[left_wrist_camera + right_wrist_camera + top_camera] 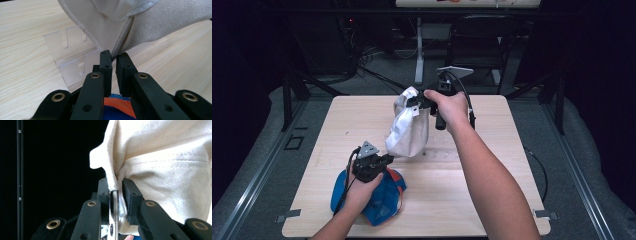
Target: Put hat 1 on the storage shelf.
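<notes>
A cream cloth bag [408, 131] hangs above the wooden table [492, 195]. My right gripper [416, 102] holds it up by its top edge. In the right gripper view the jaws [117, 186] are shut on a fold of the bag's [165, 170] rim. Lower down at the left, my left gripper [389, 159] reaches the bag's bottom corner. In the left gripper view its jaws [113, 56] are pinched together on the seam corner of the bag [155, 20].
A blue and orange cloth item [379, 205] lies under the left hand near the table's front edge, and appears as the blue and orange cloth [117, 105] below the jaws. A clear plastic slotted stand [72, 58] stands on the table under the bag. Dark floor, cables and a chair lie beyond.
</notes>
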The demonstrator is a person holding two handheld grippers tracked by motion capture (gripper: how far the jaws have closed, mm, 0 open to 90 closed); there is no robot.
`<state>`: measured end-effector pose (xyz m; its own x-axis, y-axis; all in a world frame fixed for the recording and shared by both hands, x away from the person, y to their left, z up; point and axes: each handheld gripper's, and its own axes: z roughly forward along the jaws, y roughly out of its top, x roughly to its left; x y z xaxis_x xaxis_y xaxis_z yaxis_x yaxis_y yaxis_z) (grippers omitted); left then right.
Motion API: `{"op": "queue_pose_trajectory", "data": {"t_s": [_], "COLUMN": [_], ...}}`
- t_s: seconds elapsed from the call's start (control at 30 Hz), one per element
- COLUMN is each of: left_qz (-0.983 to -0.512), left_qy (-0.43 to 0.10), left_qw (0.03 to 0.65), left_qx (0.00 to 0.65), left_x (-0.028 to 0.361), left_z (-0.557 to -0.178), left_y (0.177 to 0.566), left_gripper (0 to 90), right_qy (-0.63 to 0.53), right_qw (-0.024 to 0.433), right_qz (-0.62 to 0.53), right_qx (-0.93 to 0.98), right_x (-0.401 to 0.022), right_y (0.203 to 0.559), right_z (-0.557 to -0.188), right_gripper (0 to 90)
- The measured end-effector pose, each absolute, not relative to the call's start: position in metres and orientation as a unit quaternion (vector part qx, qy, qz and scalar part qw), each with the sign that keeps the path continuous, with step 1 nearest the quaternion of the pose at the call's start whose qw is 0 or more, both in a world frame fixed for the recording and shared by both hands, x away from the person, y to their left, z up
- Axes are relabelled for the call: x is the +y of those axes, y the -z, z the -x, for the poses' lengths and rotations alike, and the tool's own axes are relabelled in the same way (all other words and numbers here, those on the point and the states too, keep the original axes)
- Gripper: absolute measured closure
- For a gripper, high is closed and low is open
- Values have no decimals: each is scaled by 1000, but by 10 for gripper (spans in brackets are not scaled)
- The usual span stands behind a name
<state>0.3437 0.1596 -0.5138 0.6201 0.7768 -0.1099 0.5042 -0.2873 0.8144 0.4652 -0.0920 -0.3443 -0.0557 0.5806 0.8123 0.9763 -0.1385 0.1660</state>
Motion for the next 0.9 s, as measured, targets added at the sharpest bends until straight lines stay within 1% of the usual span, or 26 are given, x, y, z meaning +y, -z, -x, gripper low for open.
{"op": "queue_pose_trajectory", "data": {"t_s": [0.13,0.37,0.47,0.6,0.63,0.73,0.8,0.9], "left_qz": [-791,-792,-787,-790,-796,-792,-801,-797], "left_qy": [-151,-141,-150,-160,-158,-153,-142,-141], "left_qw": [428,420,429,430,422,424,403,408], "left_qx": [409,419,417,406,404,413,420,423], "left_x": [158,164,164,162,161,160,158,160], "left_z": [-345,-346,-342,-339,-338,-341,-345,-346], "left_y": [518,521,516,510,508,511,519,524], "left_gripper": [845,851,852,853,854,853,853,854], "right_qy": [387,380,384,391,393,391,381,380], "right_qw": [241,245,241,234,235,233,227,228], "right_qz": [642,645,644,646,646,649,651,651], "right_qx": [-617,-616,-616,-612,-611,-610,-616,-617], "right_x": [-92,-90,-90,-94,-95,-96,-95,-92], "right_y": [349,359,358,355,355,356,360,363], "right_z": [-466,-466,-465,-466,-466,-467,-467,-466], "right_gripper": [771,777,783,785,785,783,781,786]}}
